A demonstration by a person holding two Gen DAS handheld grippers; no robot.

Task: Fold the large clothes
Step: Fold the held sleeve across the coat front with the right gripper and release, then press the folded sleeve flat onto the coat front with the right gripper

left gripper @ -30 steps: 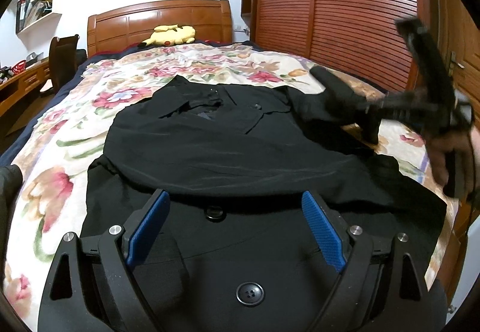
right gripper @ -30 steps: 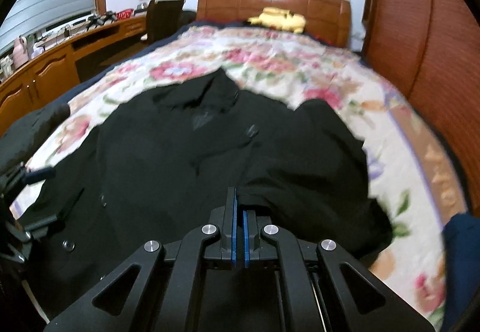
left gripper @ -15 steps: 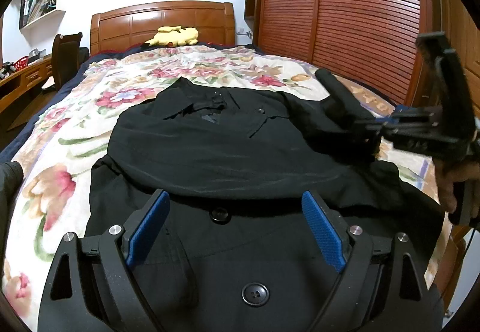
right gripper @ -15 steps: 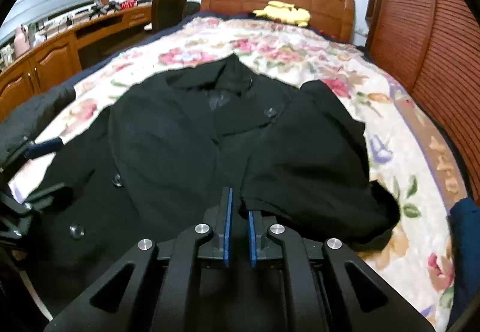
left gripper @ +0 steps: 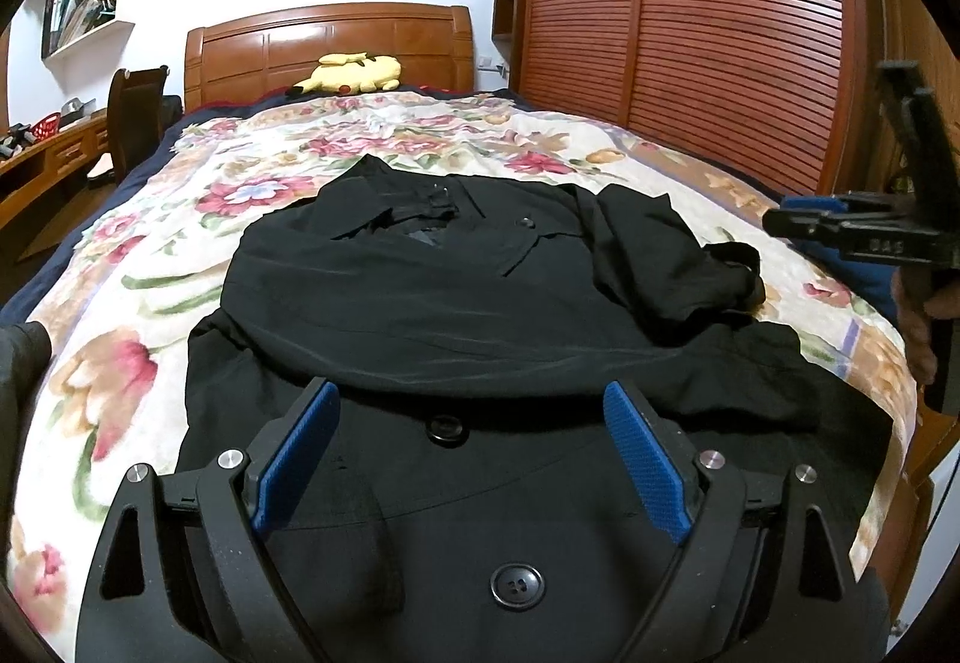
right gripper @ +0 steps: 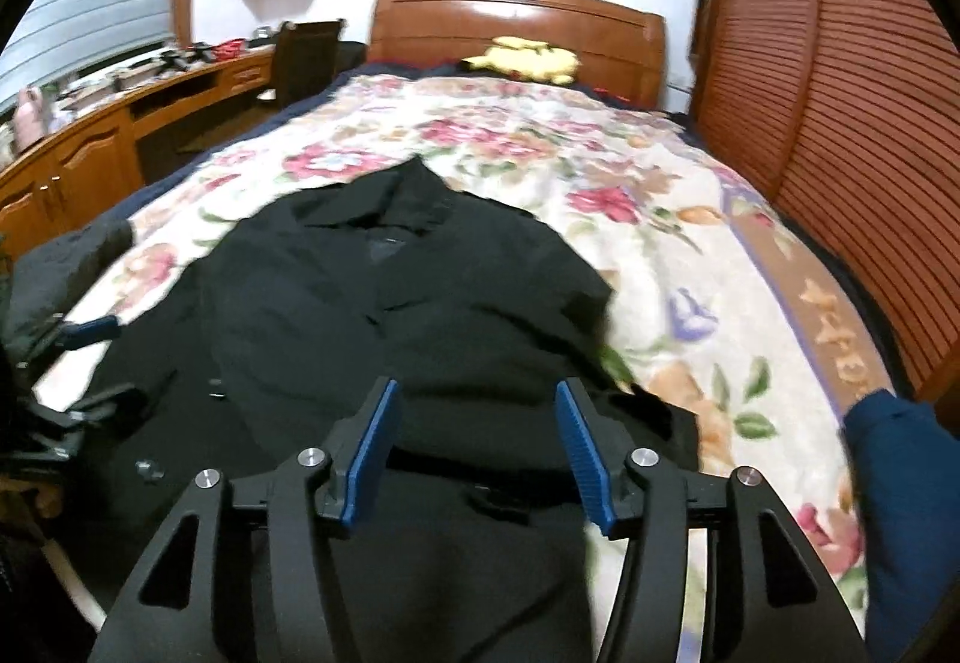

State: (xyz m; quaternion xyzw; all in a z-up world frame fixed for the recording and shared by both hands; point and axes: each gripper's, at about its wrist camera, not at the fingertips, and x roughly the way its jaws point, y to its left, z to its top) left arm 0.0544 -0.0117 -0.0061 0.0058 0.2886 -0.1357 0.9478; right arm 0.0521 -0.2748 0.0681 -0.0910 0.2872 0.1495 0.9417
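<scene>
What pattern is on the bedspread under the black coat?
Floral: red and pink flowers with green leaves on cream, on the bedspread. Sharpest in the left wrist view.

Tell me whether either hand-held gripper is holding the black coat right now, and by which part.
Neither. The left hand-held gripper is open above the black coat; the right hand-held gripper is opening, with no cloth between its pads.

Black coat (left gripper: 480,303); floral bedspread (left gripper: 150,267); yellow plush (left gripper: 354,72).
</scene>
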